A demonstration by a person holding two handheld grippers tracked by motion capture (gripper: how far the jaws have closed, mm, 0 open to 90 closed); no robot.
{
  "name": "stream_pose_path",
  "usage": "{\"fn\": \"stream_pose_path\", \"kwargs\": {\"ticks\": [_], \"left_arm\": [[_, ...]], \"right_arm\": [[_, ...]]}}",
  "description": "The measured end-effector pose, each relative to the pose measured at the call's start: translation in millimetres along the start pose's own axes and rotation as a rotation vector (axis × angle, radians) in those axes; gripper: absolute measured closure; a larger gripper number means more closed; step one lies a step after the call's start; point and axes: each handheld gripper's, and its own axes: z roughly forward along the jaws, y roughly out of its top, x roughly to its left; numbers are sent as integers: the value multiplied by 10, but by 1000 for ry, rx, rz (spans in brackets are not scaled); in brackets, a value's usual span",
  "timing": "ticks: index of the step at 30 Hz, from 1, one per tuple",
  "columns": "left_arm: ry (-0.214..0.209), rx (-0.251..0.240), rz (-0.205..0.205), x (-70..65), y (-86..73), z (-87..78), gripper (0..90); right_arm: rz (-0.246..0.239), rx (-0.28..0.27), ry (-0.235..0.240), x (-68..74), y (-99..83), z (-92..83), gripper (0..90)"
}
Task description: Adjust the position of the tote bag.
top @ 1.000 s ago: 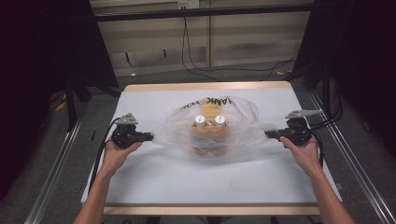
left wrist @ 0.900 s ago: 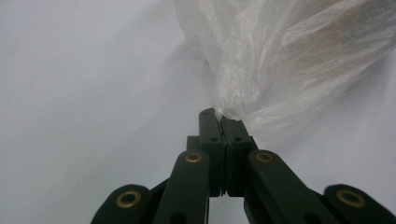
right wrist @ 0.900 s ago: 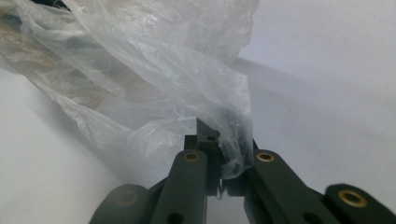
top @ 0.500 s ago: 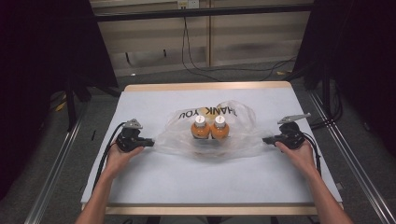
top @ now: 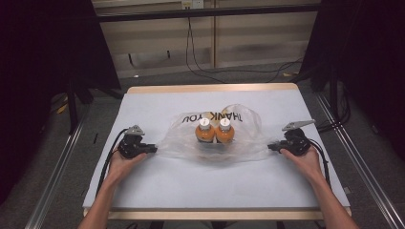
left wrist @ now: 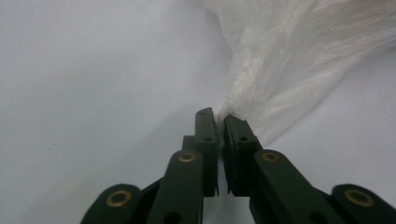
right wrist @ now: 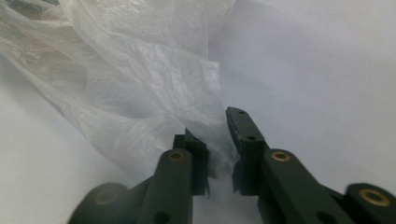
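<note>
Clear plastic bag [top: 248, 138] holds two orange bottles [top: 215, 132]; my left tool [top: 152, 149] pinches its corner taut, right tool [top: 271, 146] gapes, plastic between.

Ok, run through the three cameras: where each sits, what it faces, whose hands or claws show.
High view: fixed above the person's side, looking forward and down at the table; both forearms enter from the bottom, left claw and right claw at the plastic bag holding two orange bottles.
Left gripper view: rides the left claw, looking along its jaws, nearly together on bunched bag film.
Right gripper view: rides the right claw, jaws apart around bag film.
Shared: bag and white tabletop.
</note>
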Motion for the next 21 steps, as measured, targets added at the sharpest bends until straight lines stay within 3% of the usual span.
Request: {"fn": "stream_pose_path", "kwargs": {"ticks": [2, 9, 11, 16, 21], "left_arm": [[10, -7, -12, -9, 1, -38, 778], [15, -126, -4, -114, 55, -274, 507], [33, -156, 13, -158, 58, -372, 473], [18, -225, 9, -192, 64, -532, 421], [28, -253, 13, -228, 78, -610, 393]], "right_arm": [[2, -24, 10, 12, -1, -37, 670], [11, -138, 2, 93, 33, -312, 415], [11, -149, -2, 117, 32, -377, 362], [3, -183, -9, 169, -22, -568, 294], [-11, -221, -9, 245, -100, -748, 247]]}}
